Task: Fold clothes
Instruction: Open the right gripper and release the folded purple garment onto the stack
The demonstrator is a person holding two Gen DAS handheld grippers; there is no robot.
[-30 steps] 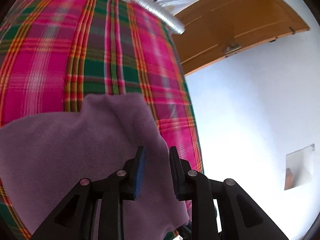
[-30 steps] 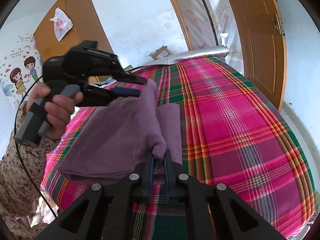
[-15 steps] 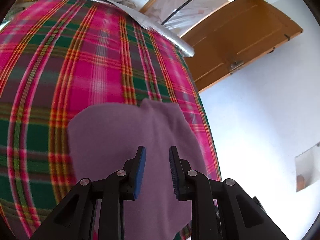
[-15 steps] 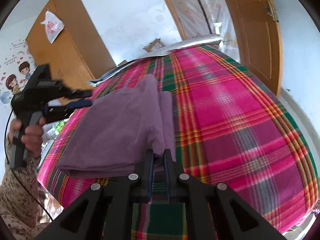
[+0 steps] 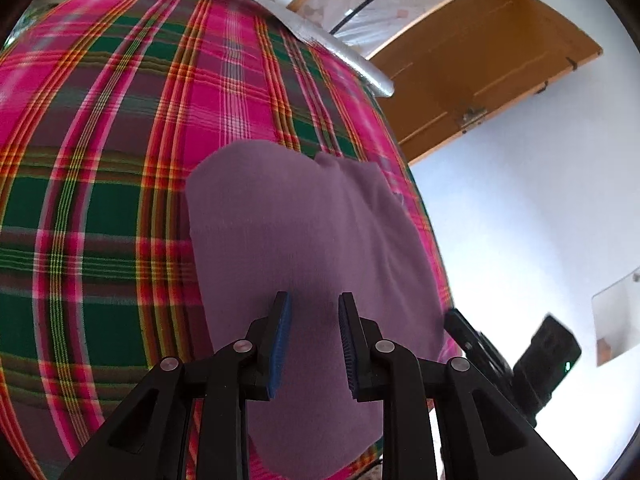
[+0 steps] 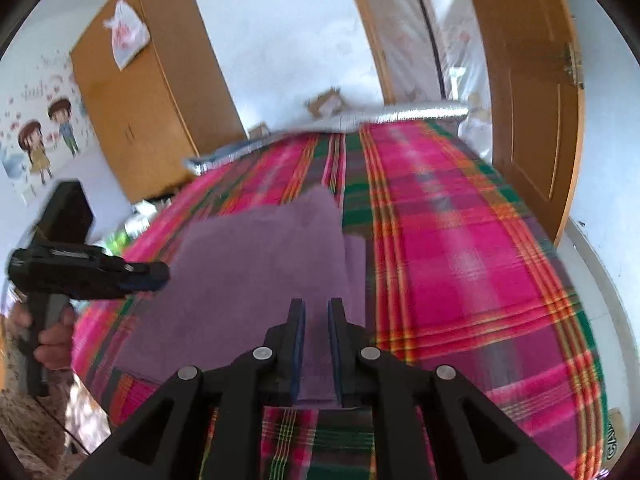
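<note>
On the bed [image 5: 100, 208], with its pink, green and red plaid cover, we see the purple garment [image 5: 304, 248] lying folded near the bed's edge, a narrower layer showing along one side of it in the right wrist view [image 6: 354, 264].

Our left gripper [image 5: 312, 336] hangs above the garment with its jaws spread and nothing between the blue pads [image 5: 278, 344]; purple cloth shows through the gap below. From the right wrist camera we see this same gripper [image 6: 148, 274] off to the side of the garment, apart from it, gripped by a hand [image 6: 50, 344] in a patterned sleeve.

Our right gripper [image 6: 316, 340] sits at the garment's near edge with its jaws parted a little; cloth shows in the gap, but we cannot tell whether the pads touch it. In the left wrist view the right gripper [image 5: 516, 356] appears blurred beyond the bed's edge.

Behind the bed stand a wooden wardrobe [image 6: 152, 100] and a wooden door [image 6: 532, 92].
</note>
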